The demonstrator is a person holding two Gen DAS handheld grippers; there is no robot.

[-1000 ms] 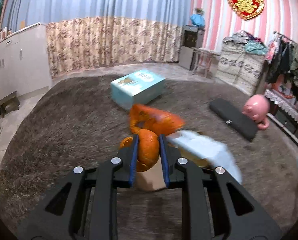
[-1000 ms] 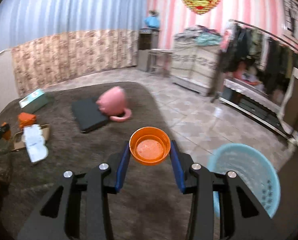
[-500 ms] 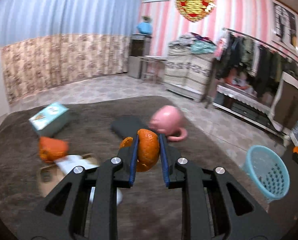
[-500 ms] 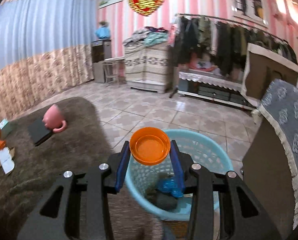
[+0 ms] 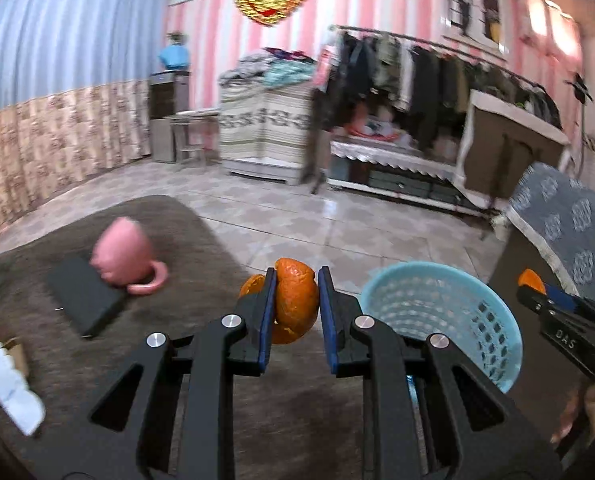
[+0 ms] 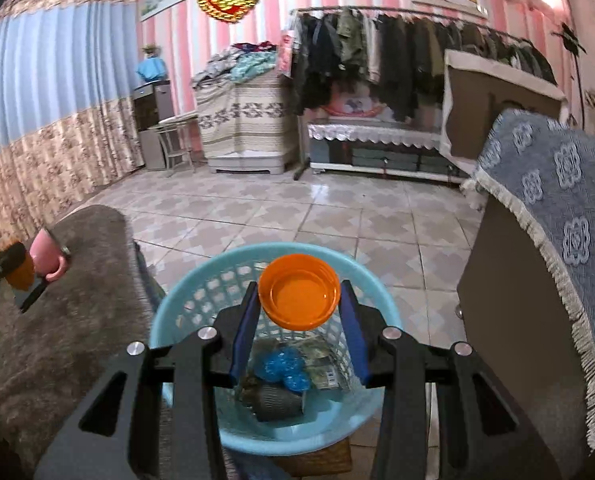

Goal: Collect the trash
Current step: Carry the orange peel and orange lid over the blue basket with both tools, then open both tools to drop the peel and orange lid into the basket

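The right gripper (image 6: pixel 299 316) fingers clamp a round orange plastic lid (image 6: pixel 299 297), now carried directly above the light-blue perforated plastic basket (image 6: pixel 185 308). The left gripper (image 5: pixel 296 312) fingers grip a curled orange peel (image 5: pixel 295 305), swung from the brown rug (image 5: pixel 201 248) toward the basket; release comes next.

Both feeds look evenly lit to me, warm indoor light, brightest at the upper right where the pink striped wall (image 5: pixel 545 20) washes out. A pale sheen of glare lies on the tiled floor (image 6: pixel 317 192). My left view is smeared: the pink mug (image 5: pixel 123 254) and the white paper (image 5: pixel 9 392) at the rug's left edge are streaked, and the clothes rack (image 5: pixel 417 64) is soft. The right view is sharper, with the blue basket (image 6: pixel 185 300) crisp. Fisheye bends the curtains (image 6: pixel 37 80) and leaves the corners black.
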